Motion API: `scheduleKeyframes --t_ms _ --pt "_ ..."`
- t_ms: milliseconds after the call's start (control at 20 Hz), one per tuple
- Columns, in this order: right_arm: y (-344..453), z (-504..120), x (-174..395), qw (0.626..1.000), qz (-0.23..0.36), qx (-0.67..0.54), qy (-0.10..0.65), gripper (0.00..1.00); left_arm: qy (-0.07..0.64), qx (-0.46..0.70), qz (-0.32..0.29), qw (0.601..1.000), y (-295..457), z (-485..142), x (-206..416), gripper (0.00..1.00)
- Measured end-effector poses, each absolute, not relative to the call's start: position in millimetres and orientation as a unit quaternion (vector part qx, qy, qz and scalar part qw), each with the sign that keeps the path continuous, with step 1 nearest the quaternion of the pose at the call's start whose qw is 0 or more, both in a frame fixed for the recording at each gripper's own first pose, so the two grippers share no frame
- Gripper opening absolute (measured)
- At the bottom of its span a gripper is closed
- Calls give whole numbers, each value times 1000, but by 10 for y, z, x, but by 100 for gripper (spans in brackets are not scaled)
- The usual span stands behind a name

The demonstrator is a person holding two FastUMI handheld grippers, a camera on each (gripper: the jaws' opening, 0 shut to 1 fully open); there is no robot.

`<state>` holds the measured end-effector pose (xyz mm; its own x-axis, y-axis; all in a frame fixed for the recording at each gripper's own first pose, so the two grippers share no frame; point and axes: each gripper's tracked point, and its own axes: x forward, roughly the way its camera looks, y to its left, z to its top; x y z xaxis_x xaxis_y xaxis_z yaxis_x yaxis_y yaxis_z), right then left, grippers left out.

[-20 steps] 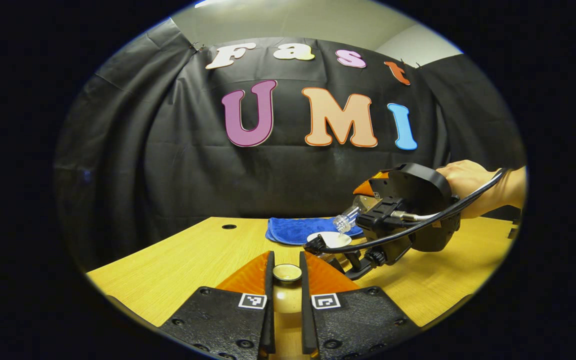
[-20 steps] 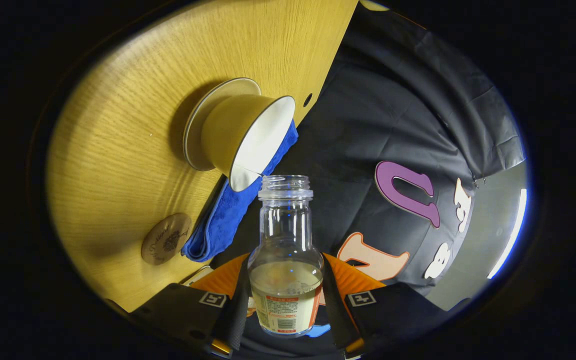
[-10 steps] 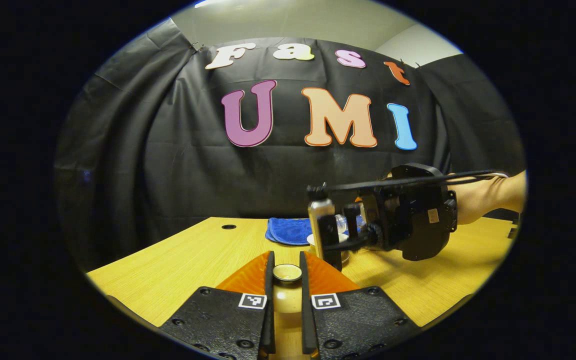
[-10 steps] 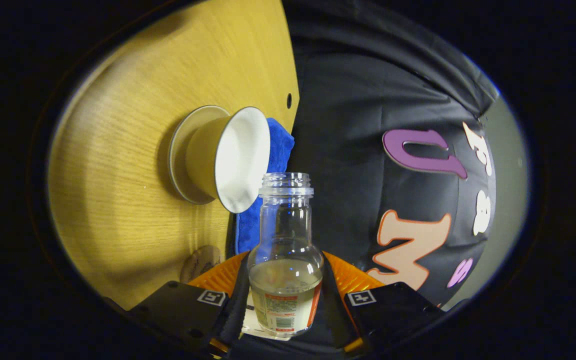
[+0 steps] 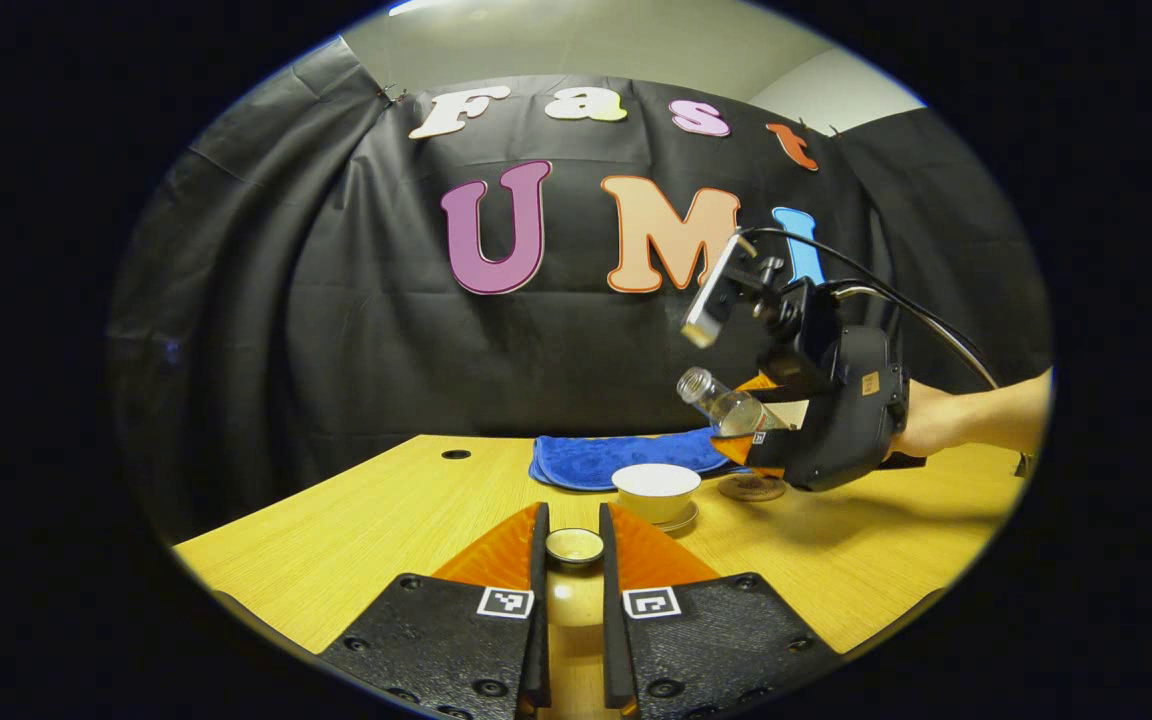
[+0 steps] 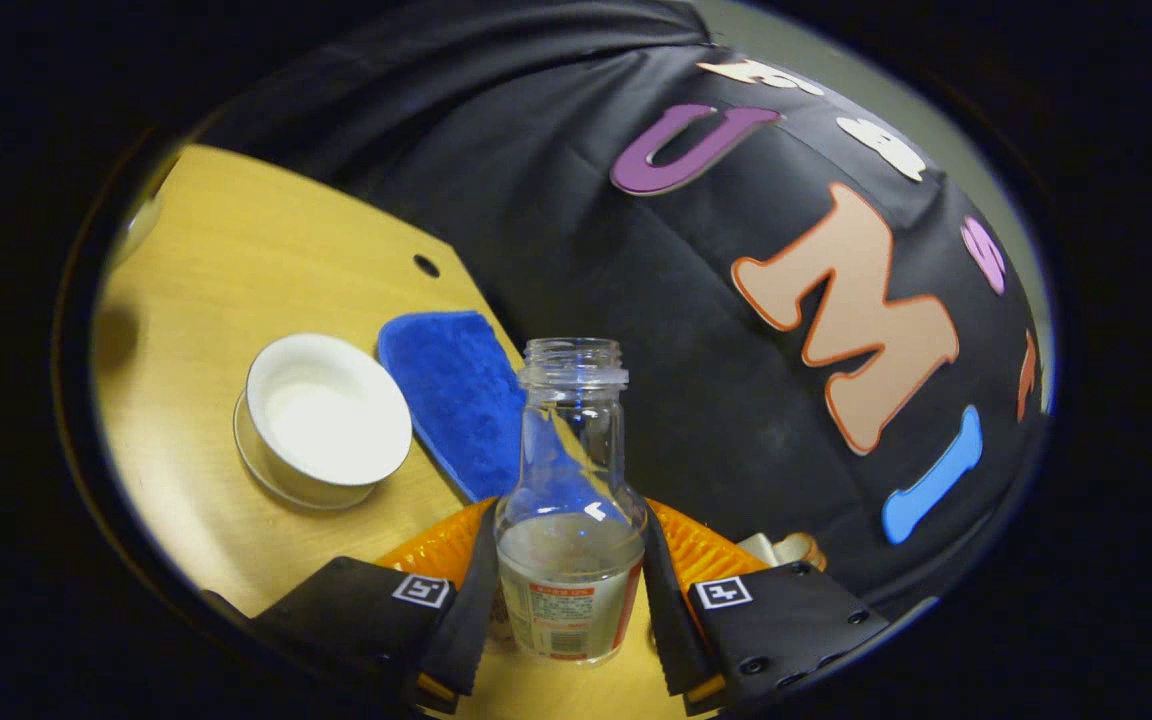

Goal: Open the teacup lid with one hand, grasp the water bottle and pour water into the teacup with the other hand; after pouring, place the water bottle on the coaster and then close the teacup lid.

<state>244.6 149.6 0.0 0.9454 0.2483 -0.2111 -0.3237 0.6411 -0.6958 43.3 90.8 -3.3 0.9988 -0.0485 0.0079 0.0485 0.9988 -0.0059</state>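
We have the water bottle (image 6: pixel 570 520) at bottom centre of the right gripper view, pinched at its lower body by the right gripper (image 6: pixel 570 590), both fingers pressed on the labelled belly. Clear, rigid, smooth, cap off, part full: likely light but slippery, and it spills if tipped, so a grip low on the wide belly looks right, not the narrow neck. In the left gripper view it sits right of centre, tilted, neck up-left. Teacup (image 6: pixel 326 418) left of centre, white glazed inside, round, on a saucer, open; probably fragile. Left gripper (image 5: pixel 574 548) at bottom centre pinches the teacup lid (image 5: pixel 575 545) by its knob. Round brown coaster (image 5: pixel 751 488) just right of the cup. Blue towel (image 6: pixel 456 400) soft, behind. Wood-grain bench (image 6: pixel 206 270).
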Motion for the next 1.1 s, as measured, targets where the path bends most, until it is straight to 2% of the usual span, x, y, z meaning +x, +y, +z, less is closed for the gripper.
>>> scheduleKeyframes --t_ms 150,200,300,350,800,1100 --pt "1433 16 2535 946 153 -279 55 73 -4 -3 -24 1000 907 -31 418 18" --pt "1403 7 2547 955 151 -247 57 71 -4 -3 -24 1000 901 -26 426 18" --pt "1348 -34 2551 967 145 -201 58 75 -4 -3 -24 1000 902 -33 427 18" --pt "1329 -38 2542 971 144 -181 56 71 -4 -3 -24 1000 903 -37 433 18" --pt "1102 -74 2604 993 105 -21 50 73 -4 -3 -24 1000 895 -27 426 18" --pt "1088 -61 2514 994 102 -17 23 73 -4 -4 -24 1000 894 -30 427 18"
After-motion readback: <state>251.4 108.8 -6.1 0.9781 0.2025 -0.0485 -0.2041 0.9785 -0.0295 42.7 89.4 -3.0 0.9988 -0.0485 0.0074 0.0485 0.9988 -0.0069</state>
